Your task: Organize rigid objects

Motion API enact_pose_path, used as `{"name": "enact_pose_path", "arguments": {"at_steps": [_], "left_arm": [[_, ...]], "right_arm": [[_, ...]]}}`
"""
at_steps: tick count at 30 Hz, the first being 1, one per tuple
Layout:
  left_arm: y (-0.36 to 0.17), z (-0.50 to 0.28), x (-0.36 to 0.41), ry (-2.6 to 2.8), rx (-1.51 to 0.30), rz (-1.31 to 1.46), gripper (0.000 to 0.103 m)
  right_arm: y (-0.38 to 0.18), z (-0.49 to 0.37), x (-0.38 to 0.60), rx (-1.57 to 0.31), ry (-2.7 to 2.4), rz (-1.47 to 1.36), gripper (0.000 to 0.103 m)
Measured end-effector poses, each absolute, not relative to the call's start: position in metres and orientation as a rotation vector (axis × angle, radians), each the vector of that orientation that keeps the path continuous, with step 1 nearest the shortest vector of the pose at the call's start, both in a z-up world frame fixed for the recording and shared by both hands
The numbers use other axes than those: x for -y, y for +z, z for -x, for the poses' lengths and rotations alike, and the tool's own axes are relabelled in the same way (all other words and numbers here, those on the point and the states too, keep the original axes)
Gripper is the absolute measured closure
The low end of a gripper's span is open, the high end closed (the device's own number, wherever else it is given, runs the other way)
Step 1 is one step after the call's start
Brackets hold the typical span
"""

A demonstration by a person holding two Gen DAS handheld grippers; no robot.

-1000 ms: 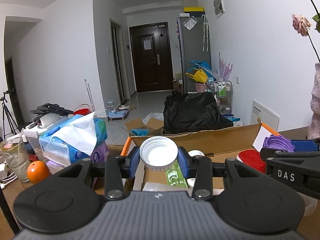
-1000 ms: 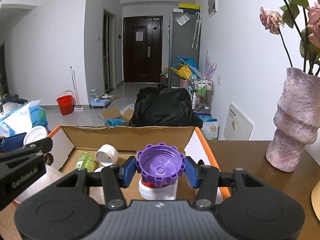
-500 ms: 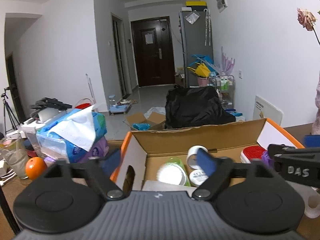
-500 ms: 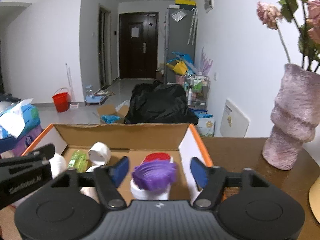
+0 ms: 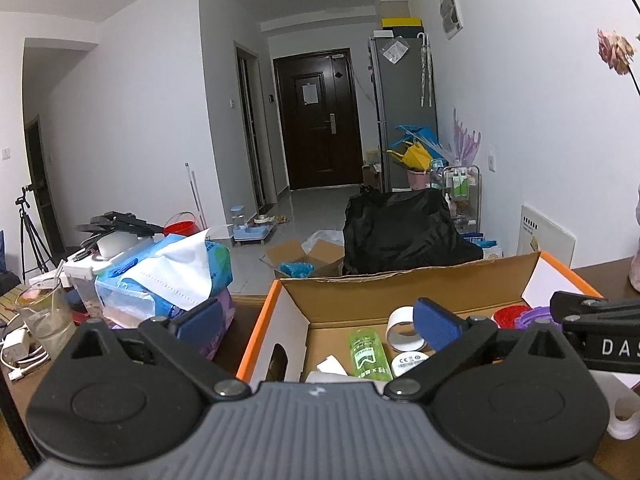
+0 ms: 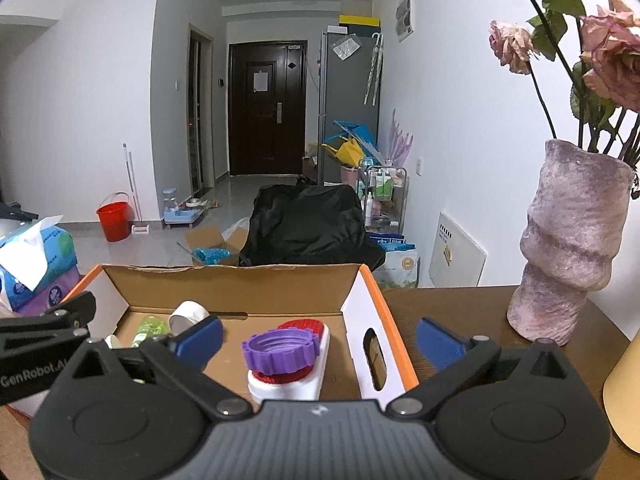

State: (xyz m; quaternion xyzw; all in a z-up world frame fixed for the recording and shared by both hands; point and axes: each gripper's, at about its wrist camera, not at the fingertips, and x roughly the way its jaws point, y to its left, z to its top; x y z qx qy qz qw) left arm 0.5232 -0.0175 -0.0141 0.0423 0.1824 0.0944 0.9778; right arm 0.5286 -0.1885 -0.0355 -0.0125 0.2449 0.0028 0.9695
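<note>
A cardboard box [image 5: 404, 286] with orange-edged white walls stands on the brown table. My left gripper [image 5: 319, 323] hangs over its left end, jaws opening wide, nothing between the pads. Below it lie a green bottle [image 5: 368, 354], a white tape roll [image 5: 402, 328] and a small white disc [image 5: 412, 360]. My right gripper [image 6: 320, 342] is over the box's [image 6: 364, 300] right end, jaws also opening. A purple ridged cap [image 6: 282, 350] rests loose on a red-and-white container [image 6: 298, 378], below the pads and untouched by them.
A pink vase [image 6: 572, 248] with dried roses stands on the table right of the box. Left of the box are tissue packs [image 5: 168, 276], a glass [image 5: 44, 316] and a charger with cable [image 5: 16, 344]. A yellow object [image 6: 624, 380] sits at the far right.
Both grippers went from shut to wide open. The white lid left the left gripper and dropped toward the box. The purple cap left the right gripper and landed on the red-and-white container.
</note>
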Motion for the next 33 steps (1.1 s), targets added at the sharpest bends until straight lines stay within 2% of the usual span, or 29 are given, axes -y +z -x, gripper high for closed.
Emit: {"name": "enact_pose_path", "arguments": {"at_steps": [15,33], "left_arm": [[0.008,-0.457,0.014,0.200,-0.315,-0.074,0.000],[0.033,-0.285,0.006,0.118,-0.303,-0.044,0.000]], "right_arm": [[-0.014,-0.464,0.190,-0.431,0.030,0.036,0.000],[0.022,-0.280,0.187,-0.360,0.054,0.039,0.000]]}}
